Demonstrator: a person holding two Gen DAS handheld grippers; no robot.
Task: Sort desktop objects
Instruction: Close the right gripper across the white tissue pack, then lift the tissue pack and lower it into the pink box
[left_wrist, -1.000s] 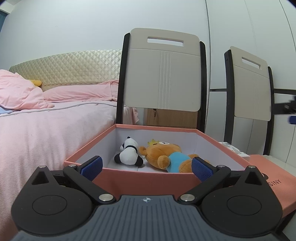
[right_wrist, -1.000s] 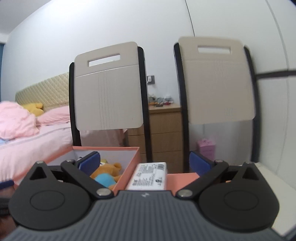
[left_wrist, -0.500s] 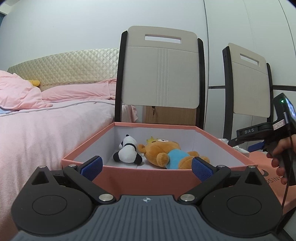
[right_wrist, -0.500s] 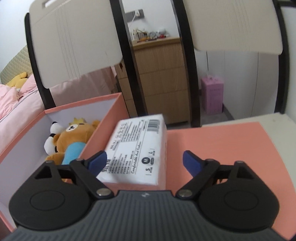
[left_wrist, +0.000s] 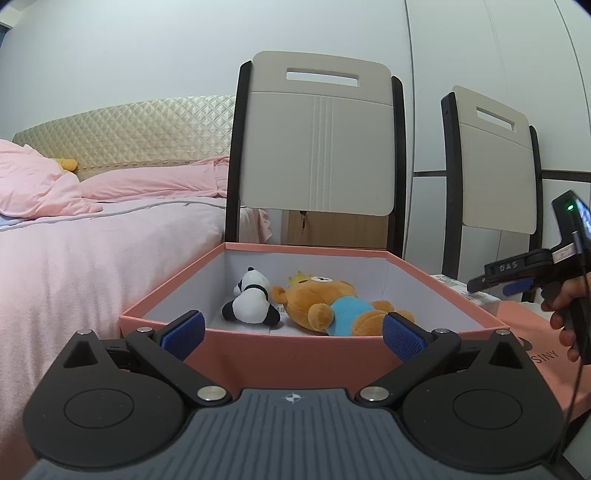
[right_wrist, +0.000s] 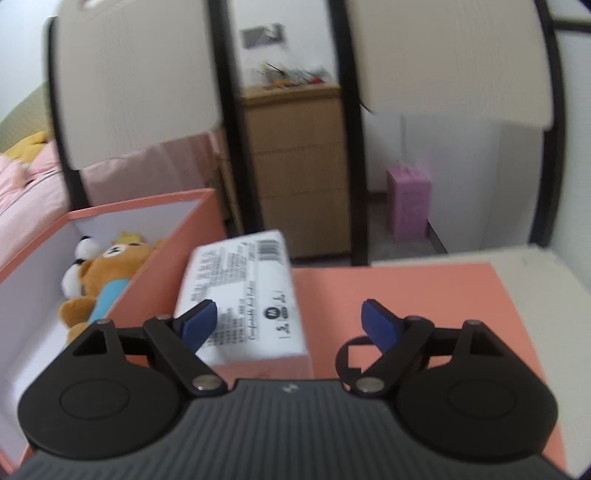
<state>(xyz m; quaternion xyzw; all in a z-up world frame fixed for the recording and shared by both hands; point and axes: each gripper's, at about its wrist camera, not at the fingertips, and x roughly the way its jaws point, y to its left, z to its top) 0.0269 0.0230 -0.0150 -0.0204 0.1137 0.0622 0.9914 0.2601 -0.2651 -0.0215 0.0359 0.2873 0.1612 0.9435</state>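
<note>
An open salmon-pink box (left_wrist: 291, 354) holds a small panda plush (left_wrist: 251, 299) and an orange bear plush (left_wrist: 328, 302) in a blue shirt. My left gripper (left_wrist: 291, 330) is open and empty, level with the box's near wall. In the right wrist view the box (right_wrist: 173, 258) and bear (right_wrist: 107, 273) are at left. A white printed packet (right_wrist: 243, 295) lies on the pink lid (right_wrist: 406, 291) beside the box. My right gripper (right_wrist: 290, 323) is open just above the packet, its left finger over the packet's left side. The right gripper also shows in the left wrist view (left_wrist: 517, 280).
Two chairs (left_wrist: 317, 147) with beige backs stand behind the table. A bed with pink bedding (left_wrist: 92, 236) is at left. A wooden drawer unit (right_wrist: 295, 177) and a pink carton (right_wrist: 408, 199) stand beyond the table edge. The pale table top (right_wrist: 554, 280) shows at right.
My right gripper has tilted down and moved in over the white packet, which now sits closer between the fingers. The left gripper has stayed nearly still.
</note>
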